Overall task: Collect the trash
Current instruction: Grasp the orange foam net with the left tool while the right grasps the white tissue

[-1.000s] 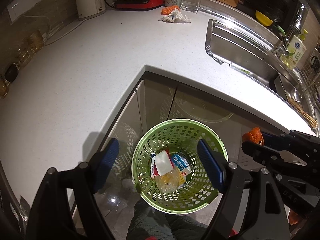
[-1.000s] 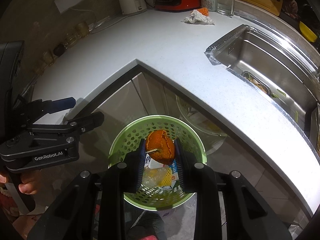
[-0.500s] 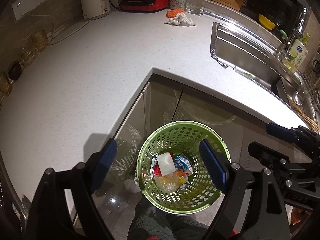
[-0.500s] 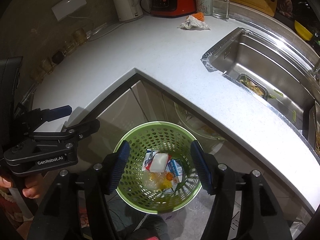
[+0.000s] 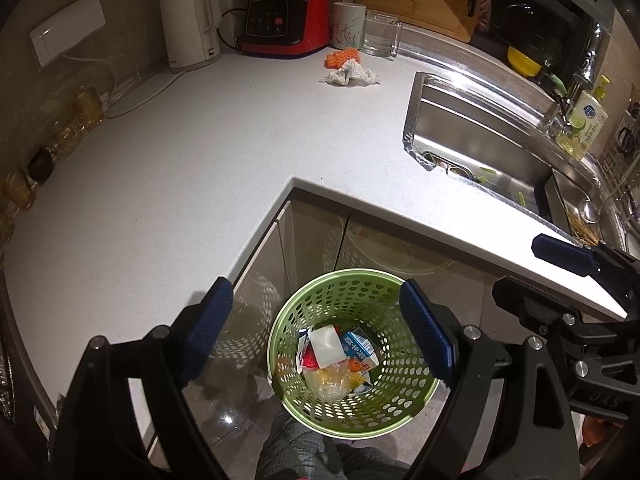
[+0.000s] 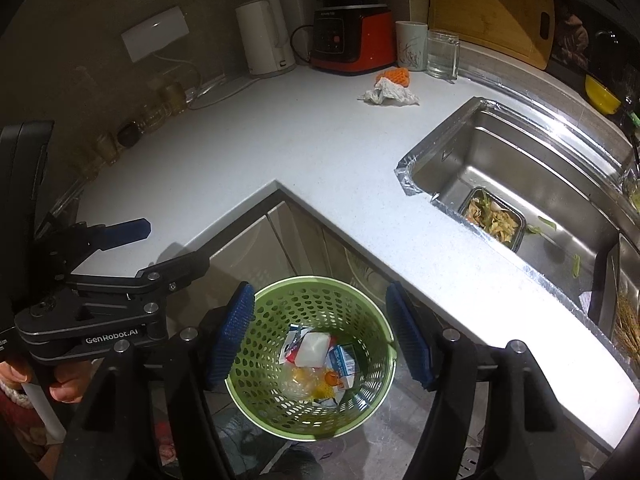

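Observation:
A green perforated waste basket stands on the floor below the counter corner, holding cartons, a plastic bag and an orange scrap. My left gripper hovers over it, open and empty. My right gripper is also above the basket with its jaws opening and nothing between them. On the white counter far back lie a crumpled white tissue and an orange sponge-like piece. Each gripper shows at the edge of the other's view.
Kettle, red appliance, cup and glass line the back wall. A steel sink with a tray of food scraps sits on the right. Glass jars stand along the left wall. Cabinet doors lie behind the basket.
The right gripper opened and let go of the orange peel, which dropped into the basket. Both grippers rose, so the basket looks smaller and more counter shows.

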